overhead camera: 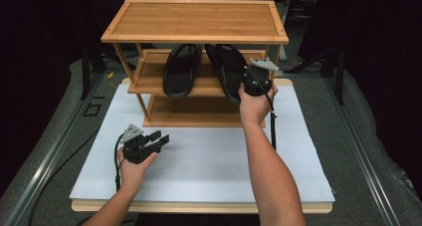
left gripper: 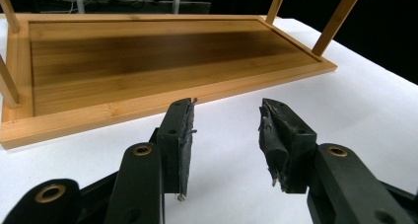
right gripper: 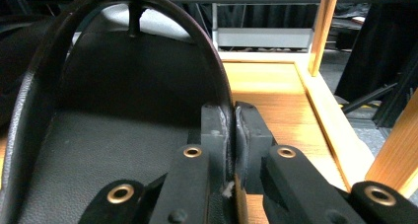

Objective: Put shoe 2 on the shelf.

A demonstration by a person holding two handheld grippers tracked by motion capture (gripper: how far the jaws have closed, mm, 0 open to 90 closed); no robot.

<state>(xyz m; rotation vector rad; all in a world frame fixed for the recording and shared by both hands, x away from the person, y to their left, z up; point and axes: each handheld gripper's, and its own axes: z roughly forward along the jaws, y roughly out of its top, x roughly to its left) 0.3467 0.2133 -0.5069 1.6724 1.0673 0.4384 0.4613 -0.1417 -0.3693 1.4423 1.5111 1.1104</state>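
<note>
A bamboo rack stands at the far side of the white bench, two black sandals on its middle shelf — the left sandal lies free. The right sandal hangs partly over that shelf's front edge, its strap clenched in the right gripper fingers. In front of the rack, low over the bench, the left gripper has its fingers spread — nothing between them.

Bottom shelf of rack bare across full width; open from front betw. corner posts. White board bare in front of rack, room to pass either side of left gripper (jaws apart, nothing betw. them). Middle shelf crowded: left sandal and right sandal side by side, narrow gap betw. them. Low headroom under top shelf. Right gripper pinched on right sandal's strap, blocking right end.
</note>
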